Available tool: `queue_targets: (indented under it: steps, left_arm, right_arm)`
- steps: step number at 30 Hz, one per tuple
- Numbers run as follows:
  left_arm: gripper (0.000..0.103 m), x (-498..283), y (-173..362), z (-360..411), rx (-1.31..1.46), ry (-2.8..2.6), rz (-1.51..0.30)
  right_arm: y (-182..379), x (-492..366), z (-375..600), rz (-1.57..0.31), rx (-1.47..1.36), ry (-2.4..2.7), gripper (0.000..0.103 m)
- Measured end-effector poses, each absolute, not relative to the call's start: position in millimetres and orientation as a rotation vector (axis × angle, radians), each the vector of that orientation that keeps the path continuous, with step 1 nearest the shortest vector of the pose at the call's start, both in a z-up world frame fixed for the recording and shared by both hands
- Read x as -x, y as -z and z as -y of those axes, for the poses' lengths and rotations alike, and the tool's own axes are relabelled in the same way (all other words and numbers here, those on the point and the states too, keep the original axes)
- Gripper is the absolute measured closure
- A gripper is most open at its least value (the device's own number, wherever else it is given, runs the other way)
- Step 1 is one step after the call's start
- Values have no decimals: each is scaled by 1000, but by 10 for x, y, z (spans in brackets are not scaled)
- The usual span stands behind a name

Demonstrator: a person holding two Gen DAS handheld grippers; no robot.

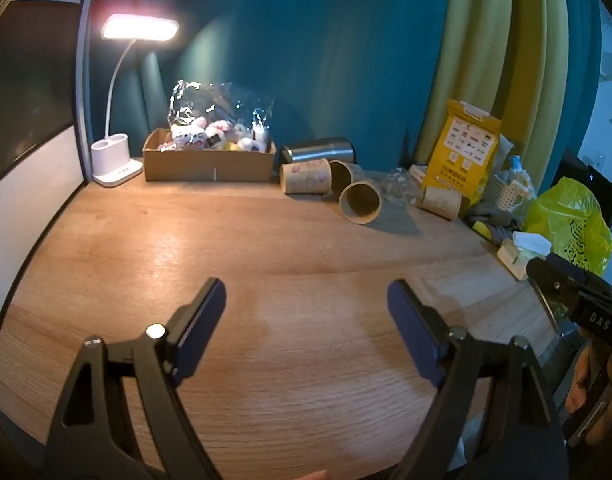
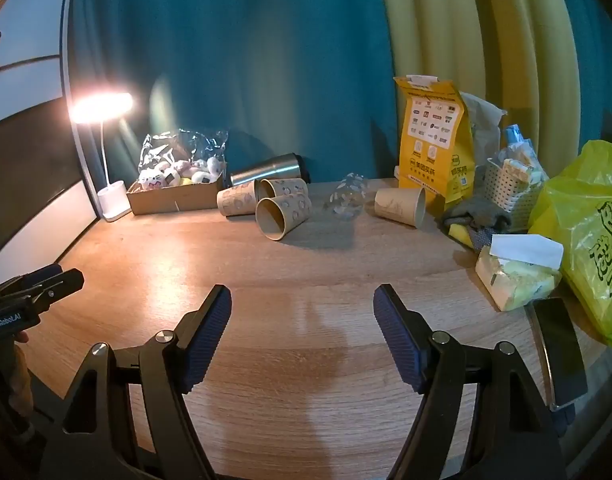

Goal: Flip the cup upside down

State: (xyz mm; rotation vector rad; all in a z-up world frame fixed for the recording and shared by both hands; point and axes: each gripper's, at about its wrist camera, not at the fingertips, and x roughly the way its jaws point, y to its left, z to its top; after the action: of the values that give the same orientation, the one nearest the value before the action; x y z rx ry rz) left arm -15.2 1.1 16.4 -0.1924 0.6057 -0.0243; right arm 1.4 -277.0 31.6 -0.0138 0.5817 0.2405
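While four paper cups lie on their sides along the back of the wooden worktop (image 2: 306, 360), none is held. Three cluster together: the nearest cup (image 2: 282, 216) points its open mouth forward, with a second cup (image 2: 284, 189) and a third cup (image 2: 238, 200) touching just behind it. A fourth cup (image 2: 399, 205) lies apart to the right, near a yellow paper bag (image 2: 435, 140). One steel tumbler (image 2: 266, 174) lies behind the cluster, and what may be a crumpled clear plastic piece (image 2: 345, 198) sits between the cluster and the fourth cup. Left tongs (image 1: 306, 300) and right tongs (image 2: 302, 304) both hover spread wide apart over a broad bare stretch of wood. Clutter lines the back and right edges: one cardboard box (image 2: 174, 198) of plush toys, one lit lamp (image 2: 102, 108), one tissue pack (image 2: 517, 276), one green plastic bag (image 2: 589, 236).
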Motion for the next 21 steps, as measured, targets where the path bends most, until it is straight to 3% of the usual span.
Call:
queue_targets:
  steps: [21]
  left_arm:
    - [19, 144, -179, -24, 192, 24, -604]
  right_arm:
    - [-289, 2, 2787, -587, 14, -242, 26]
